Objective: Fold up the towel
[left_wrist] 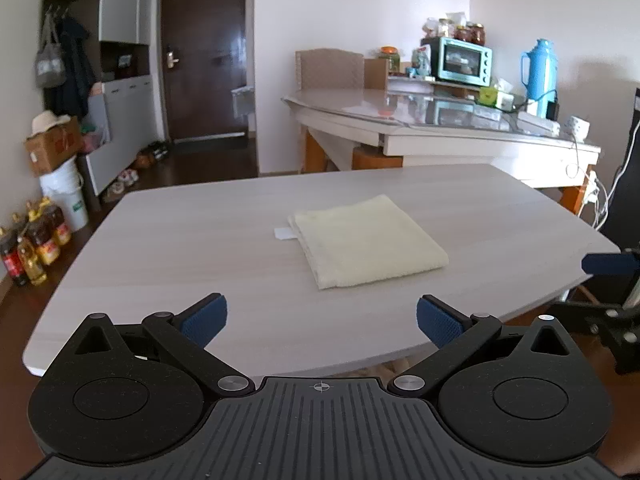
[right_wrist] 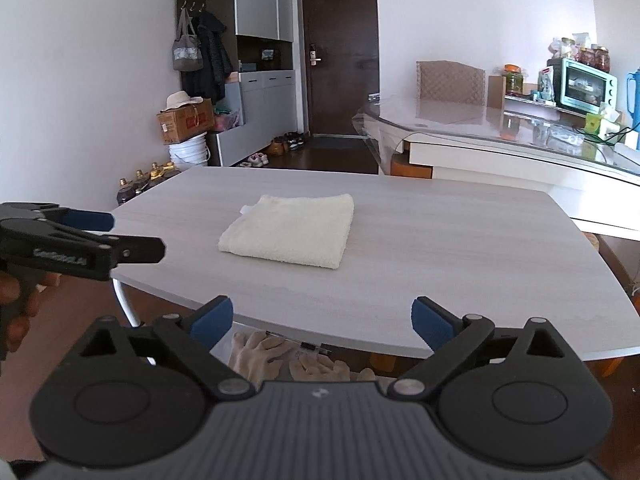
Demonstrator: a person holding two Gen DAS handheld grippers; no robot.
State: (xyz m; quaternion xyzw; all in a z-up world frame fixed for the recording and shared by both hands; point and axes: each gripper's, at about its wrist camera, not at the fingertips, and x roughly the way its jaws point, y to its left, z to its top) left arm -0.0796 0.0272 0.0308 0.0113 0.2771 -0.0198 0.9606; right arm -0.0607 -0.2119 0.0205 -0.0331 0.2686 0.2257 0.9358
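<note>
Towel (left_wrist: pixel 368 240) is lying folded into a neat cream rectangle near the middle of the pale wood-grain table (left_wrist: pixel 160 264), flat, with nothing touching it. A small white tag (left_wrist: pixel 282 233) is sticking out from under its left edge.

Left gripper (left_wrist: pixel 322 316) is hovering over the near edge of the table, jaws spread wide, blue pads (left_wrist: pixel 205 320) holding nothing. It's well short of the towel.

Right gripper (right_wrist: pixel 322 316) is sitting just off the near table edge, jaws also wide apart and empty. In its view the left gripper is showing at the far left, with a hand (right_wrist: pixel 16 300) wrapped around its grip.

Some pale gloves (right_wrist: pixel 264 354) are lying under the table edge, below the right gripper.
</note>
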